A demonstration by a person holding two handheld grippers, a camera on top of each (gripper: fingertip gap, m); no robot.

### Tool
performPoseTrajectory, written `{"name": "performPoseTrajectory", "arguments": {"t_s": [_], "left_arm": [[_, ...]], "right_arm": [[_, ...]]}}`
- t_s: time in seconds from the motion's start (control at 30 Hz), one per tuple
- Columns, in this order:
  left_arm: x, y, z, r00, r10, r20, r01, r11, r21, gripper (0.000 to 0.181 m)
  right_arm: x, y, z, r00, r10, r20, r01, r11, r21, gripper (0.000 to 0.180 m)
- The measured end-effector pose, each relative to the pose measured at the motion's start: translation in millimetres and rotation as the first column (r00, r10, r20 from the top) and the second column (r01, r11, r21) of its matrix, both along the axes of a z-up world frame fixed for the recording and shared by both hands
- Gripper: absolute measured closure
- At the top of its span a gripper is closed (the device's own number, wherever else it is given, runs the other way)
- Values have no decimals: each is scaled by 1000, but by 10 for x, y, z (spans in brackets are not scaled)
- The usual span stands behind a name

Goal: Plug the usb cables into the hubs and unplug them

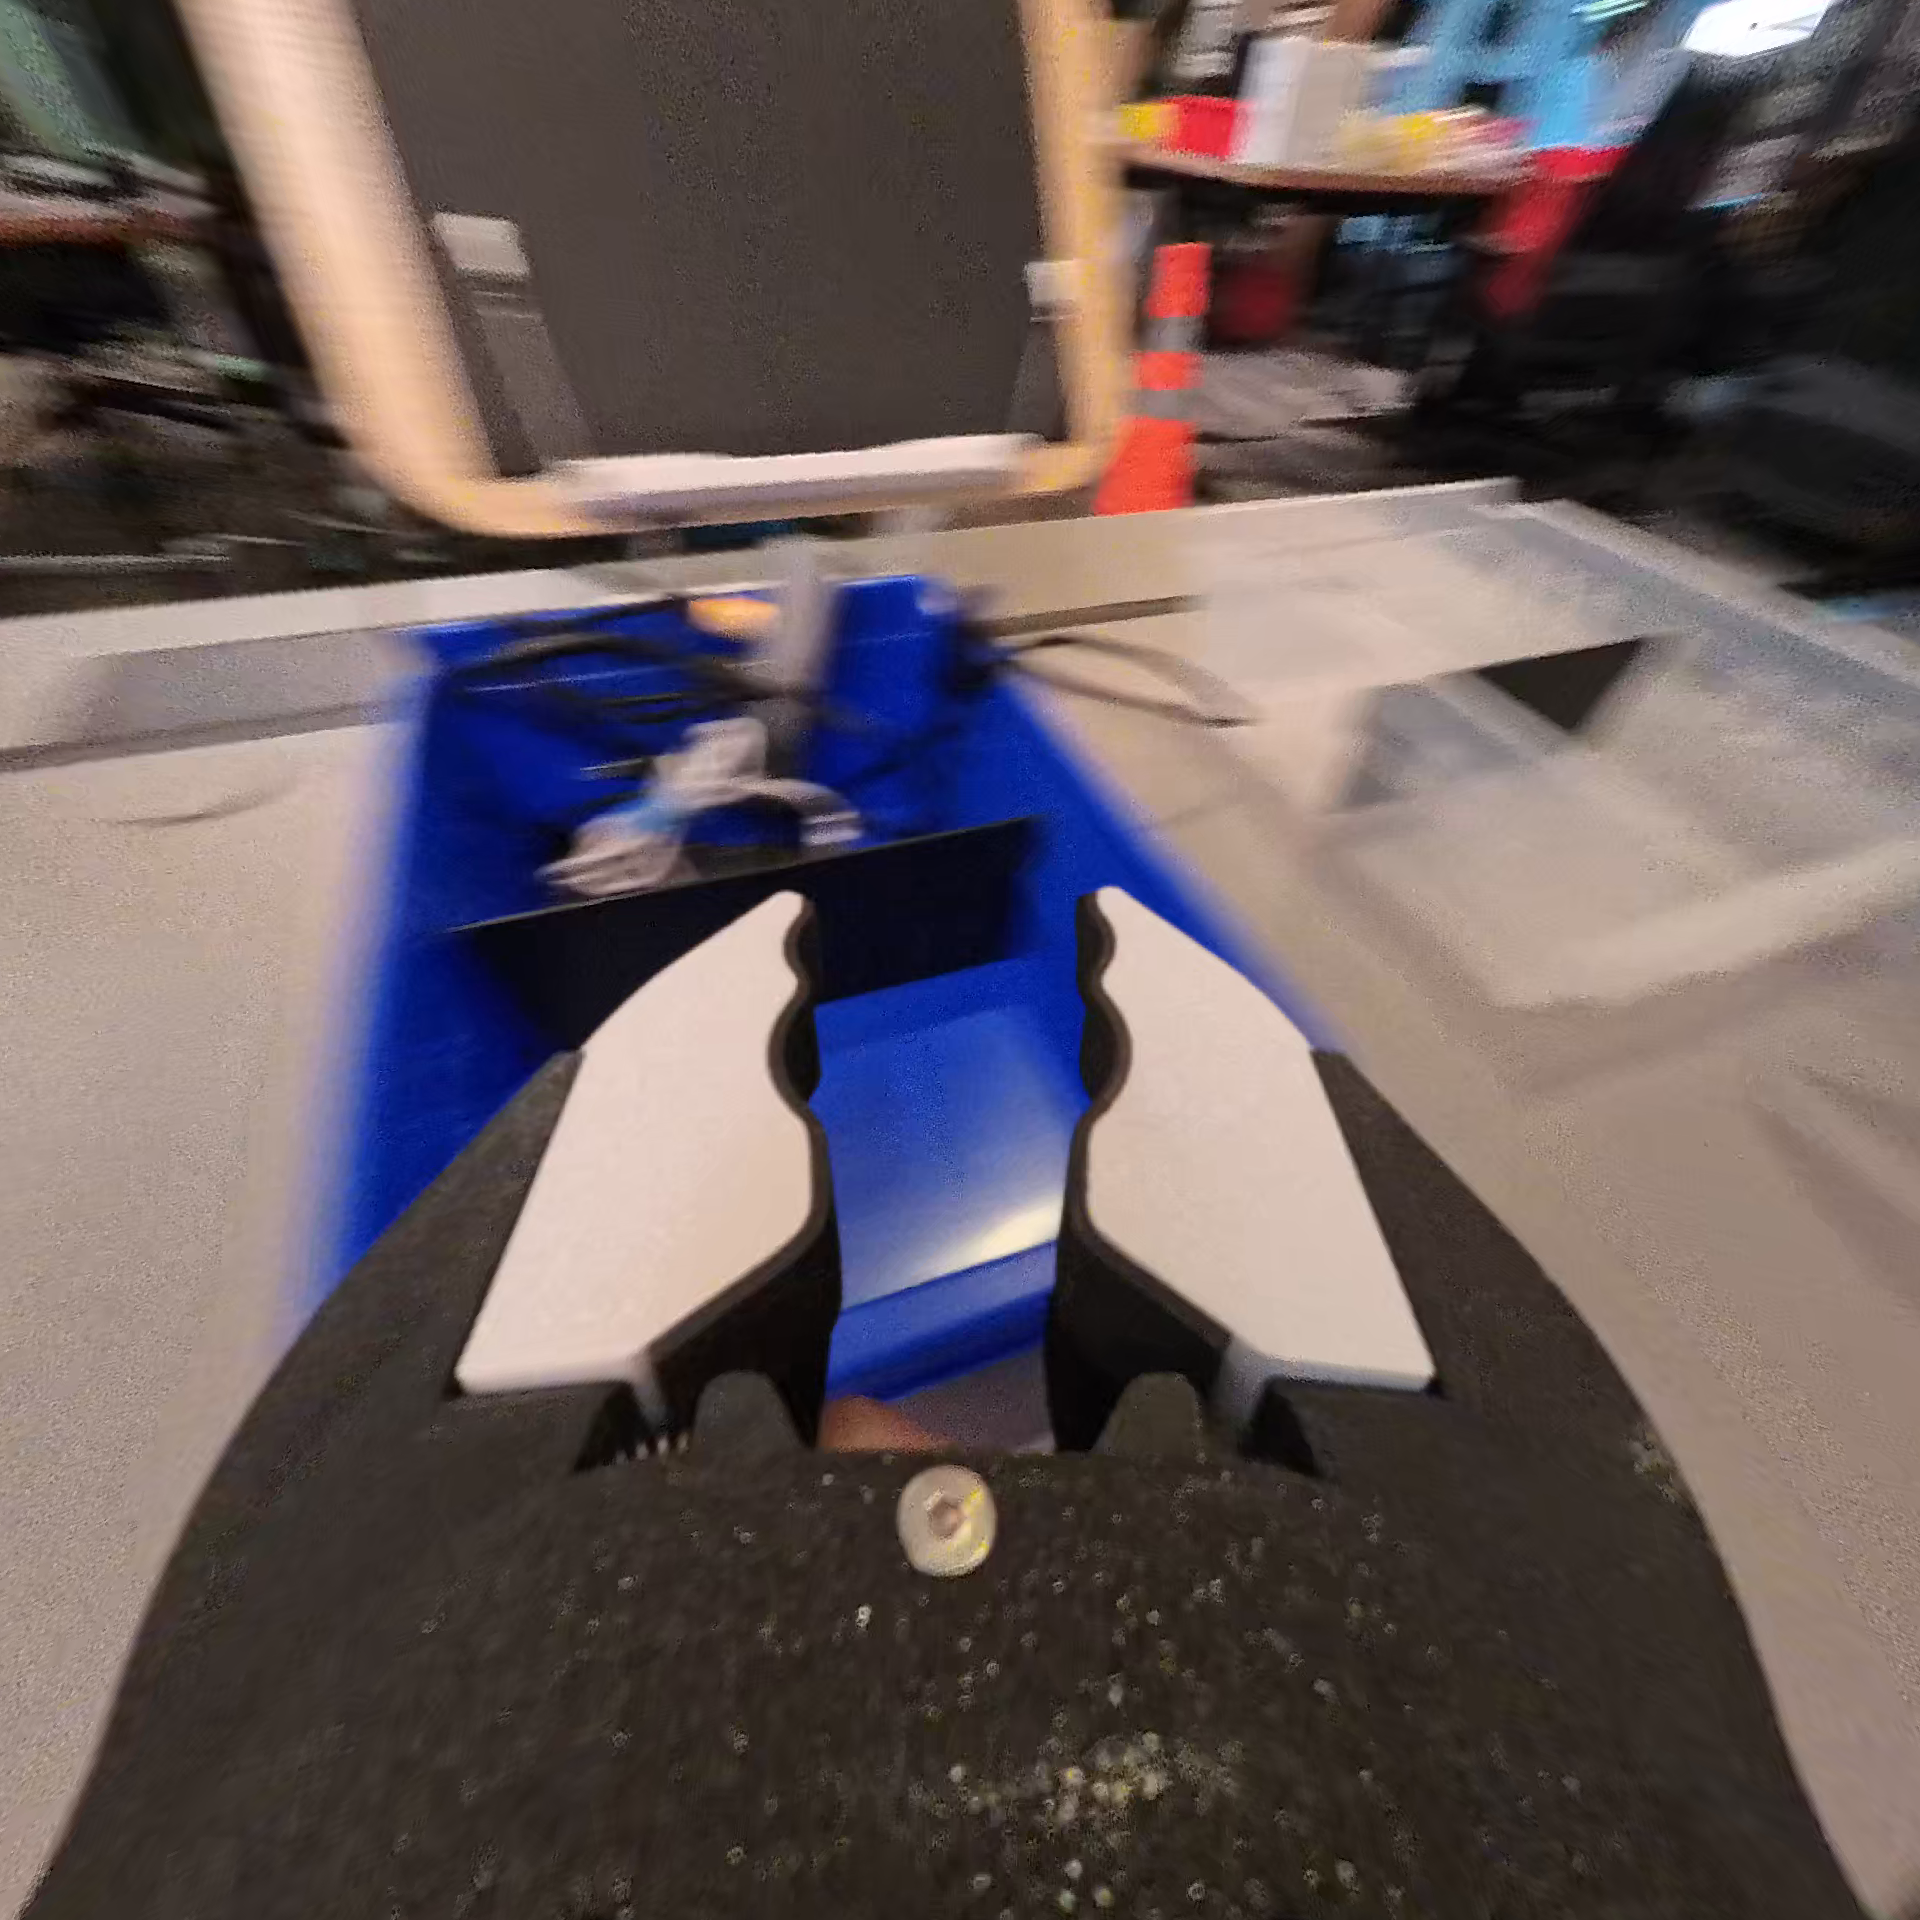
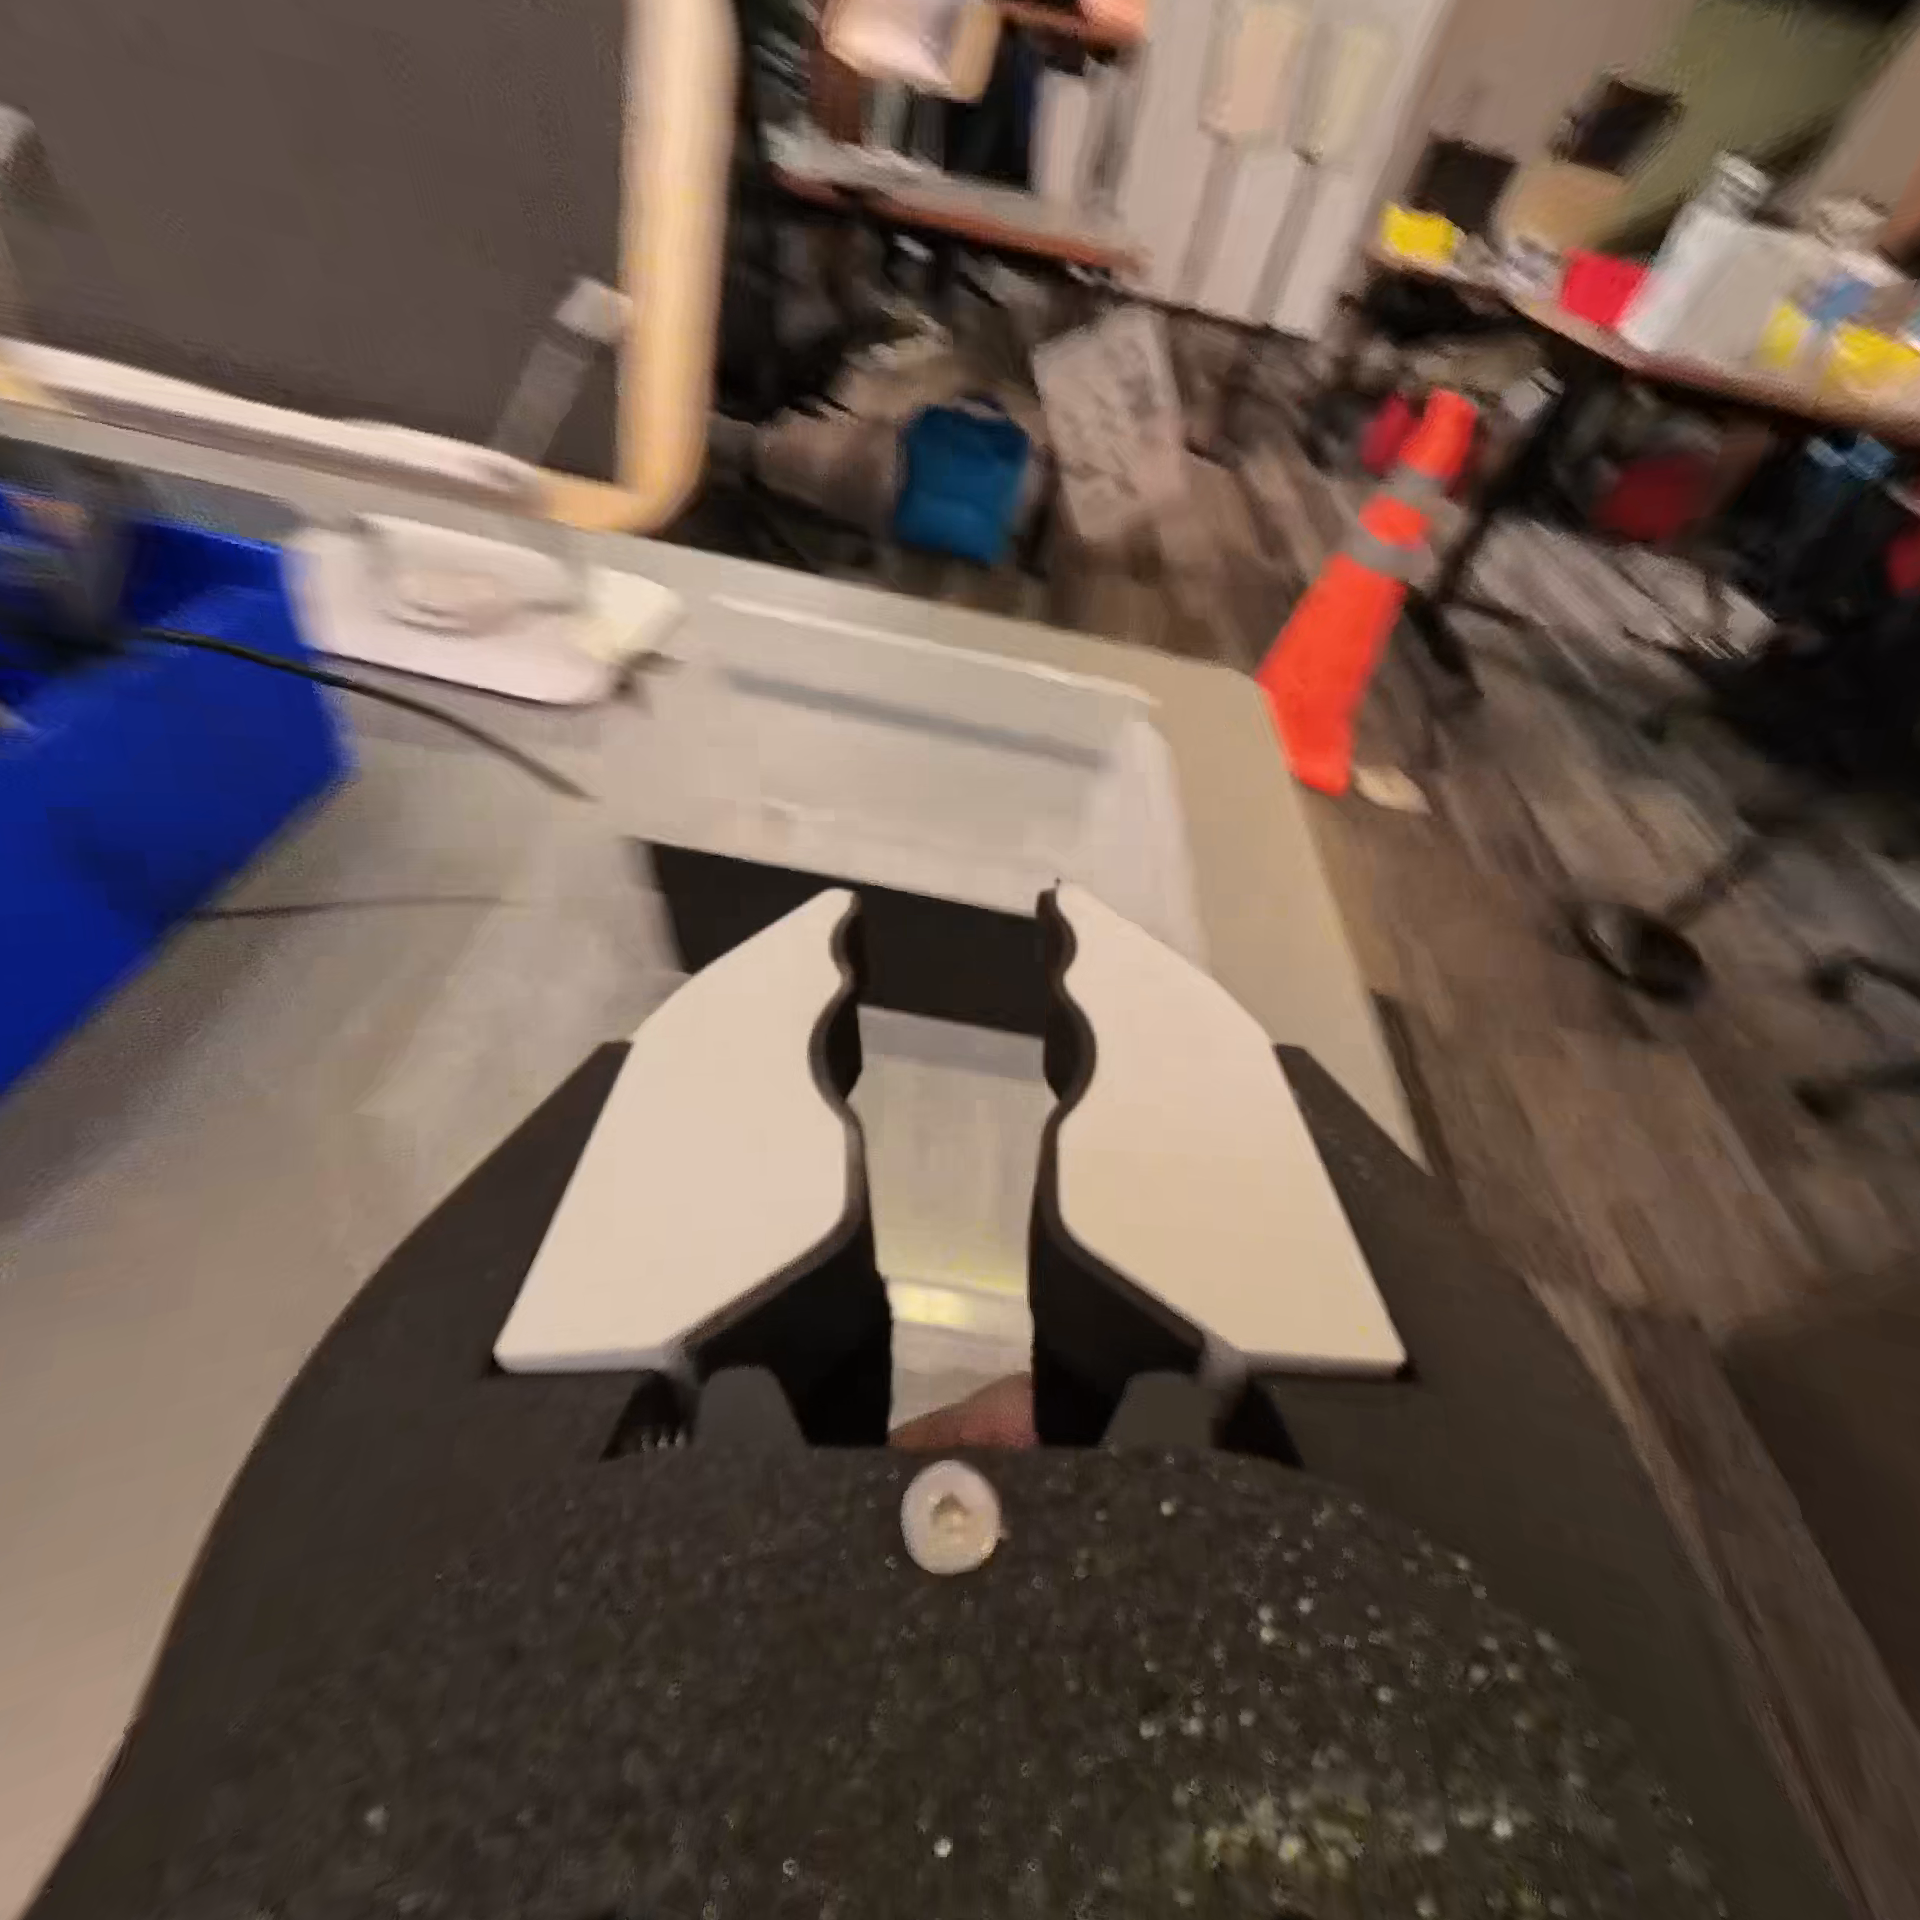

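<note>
Left claw [image 1: 940, 909]: fingers parted with a clear gap between them, nothing gripped; it hovers over the near end of a blue bin [image 1: 940, 1122].
Between its fingers: the bin's blue floor and, just ahead of the tips, a dark divider [image 1: 748, 888] across the bin.
Beyond the divider: a blurred tangle of black USB cables [image 1: 582, 665] and pale grey pieces, possibly hubs, though too smeared to tell; some cables trail out over the bin's far right corner onto the grey table [image 1: 156, 1039].
Right of the left claw: a clear plastic bin [image 1: 1558, 831] on the same table.
Right claw [image 2: 948, 904]: fingers apart, nothing held, poised over that clear bin [image 2: 914, 717], whose dark inner panel sits just past the tips.
Left of the right claw: the blue bin [image 2: 145, 748], a black cable [image 2: 416, 696] running from it, and a white object [image 2: 468, 613] behind it, too blurred to identify.
Farther out: an orange cone [image 2: 1351, 623] on the floor beyond the table's right corner; cluttered tables behind.
</note>
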State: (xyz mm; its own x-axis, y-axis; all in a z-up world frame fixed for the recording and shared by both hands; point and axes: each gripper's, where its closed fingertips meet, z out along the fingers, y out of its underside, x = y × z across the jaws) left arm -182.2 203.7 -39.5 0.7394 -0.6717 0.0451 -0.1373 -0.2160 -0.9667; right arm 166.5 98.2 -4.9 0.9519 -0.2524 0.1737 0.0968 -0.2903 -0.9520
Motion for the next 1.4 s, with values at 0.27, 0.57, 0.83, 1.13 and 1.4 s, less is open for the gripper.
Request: {"name": "performPoseTrajectory", "arguments": {"t_s": [0.27, 0.57, 0.83, 1.13, 1.4], "left_arm": [[-1139, 560, -762, 964, 189, -186, -210, 973, -98, 134], [-1220, 688, -755, 979, 128, -159, -150, 980, -130, 177], [-2266, 1034, -396, 953, 286, -98, -288, 958, -6, 177], [-3396, 1335, -723, 915, 362, -178, -385, 915, -117, 177], [-3522, 1416, -785, 915, 402, -37, -401, 899, -174, 173]], "right_arm": [[-2920, 755, -920, 868, 436, -238, -463, 884, -68, 125], [-2991, 843, -1296, 982, -21, -188, -20, 976, -216, 175], [-3987, 1212, -1022, 985, 17, -174, -29, 997, -70, 175], [-5083, 1673, -1318, 966, 143, -213, -182, 967, -177, 173], [-5325, 1570, -1300, 867, 438, -239, -478, 867, -145, 159]]}}
